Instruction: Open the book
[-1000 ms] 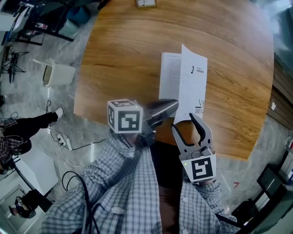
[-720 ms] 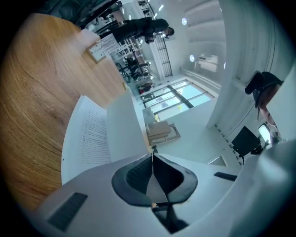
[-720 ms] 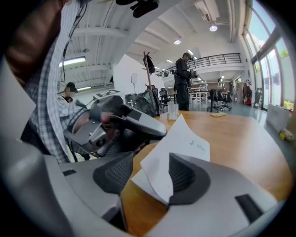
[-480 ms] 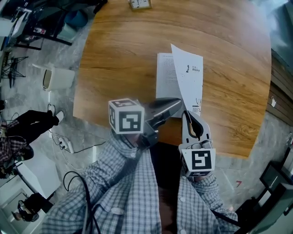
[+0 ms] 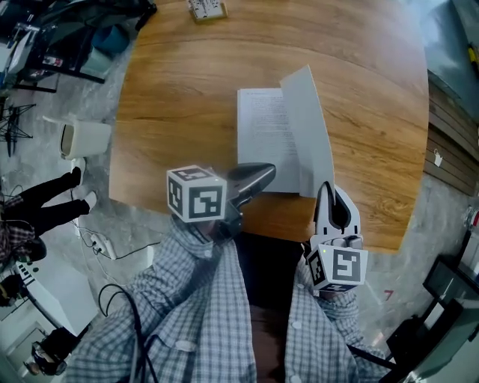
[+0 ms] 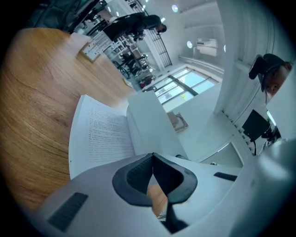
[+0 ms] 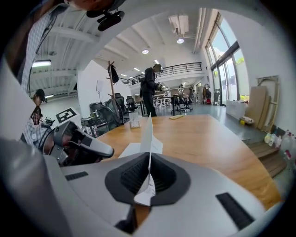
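A white book (image 5: 263,138) lies on the round wooden table (image 5: 187,97), its printed first page showing (image 6: 99,134). Its cover (image 5: 305,123) is lifted and stands nearly on edge along the right side. My right gripper (image 5: 327,187) is shut on the near bottom corner of that cover; the thin white sheet (image 7: 147,134) rises from between its pads (image 7: 149,159). My left gripper (image 5: 268,170) is shut with nothing in it (image 6: 152,157). It hovers at the book's near edge, left of the lifted cover.
A small flat object (image 5: 206,9) lies at the table's far edge. A white bin (image 5: 84,138) and cables are on the floor to the left. A clear cup (image 7: 134,119) stands on the table, and a person (image 7: 150,85) stands beyond it.
The right gripper's jaws, open a second ago, closed on the cover's near corner and moved right. The cover swung up from leaning to nearly on edge. The left gripper barely moved.
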`<state>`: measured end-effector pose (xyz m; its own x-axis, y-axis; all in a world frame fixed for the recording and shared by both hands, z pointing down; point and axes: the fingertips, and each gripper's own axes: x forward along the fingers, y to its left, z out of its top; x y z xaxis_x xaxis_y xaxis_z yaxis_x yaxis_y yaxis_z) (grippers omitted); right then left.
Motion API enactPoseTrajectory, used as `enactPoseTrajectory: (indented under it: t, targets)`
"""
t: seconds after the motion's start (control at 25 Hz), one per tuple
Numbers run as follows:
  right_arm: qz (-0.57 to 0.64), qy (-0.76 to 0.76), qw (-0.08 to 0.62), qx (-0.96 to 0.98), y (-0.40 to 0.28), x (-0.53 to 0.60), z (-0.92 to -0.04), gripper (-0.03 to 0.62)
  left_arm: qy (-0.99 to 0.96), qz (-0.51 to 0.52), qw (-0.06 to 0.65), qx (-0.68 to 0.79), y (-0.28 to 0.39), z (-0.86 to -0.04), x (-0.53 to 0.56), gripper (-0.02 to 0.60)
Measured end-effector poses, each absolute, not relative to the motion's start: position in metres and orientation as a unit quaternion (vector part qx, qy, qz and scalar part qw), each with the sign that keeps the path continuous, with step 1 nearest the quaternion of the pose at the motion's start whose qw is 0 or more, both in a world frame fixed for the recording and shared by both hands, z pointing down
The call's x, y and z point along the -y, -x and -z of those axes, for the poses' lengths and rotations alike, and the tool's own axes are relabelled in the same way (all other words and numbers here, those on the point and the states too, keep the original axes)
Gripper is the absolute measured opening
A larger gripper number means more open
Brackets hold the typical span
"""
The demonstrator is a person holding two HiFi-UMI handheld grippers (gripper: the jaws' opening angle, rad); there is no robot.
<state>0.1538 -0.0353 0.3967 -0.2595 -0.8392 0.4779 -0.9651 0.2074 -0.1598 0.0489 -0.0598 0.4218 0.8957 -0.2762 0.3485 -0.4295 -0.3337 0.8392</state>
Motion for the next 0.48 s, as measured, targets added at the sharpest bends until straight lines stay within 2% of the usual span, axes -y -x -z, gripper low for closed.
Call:
enactPoseTrajectory:
  t: [0.48]
  targets:
    - [-0.231,-0.682,0.161,0.675,-0.261,0.035,-0.426,0.021,-0.812,-0.094,0.533,0.216,-0.067,-0.430,0.053,0.011]
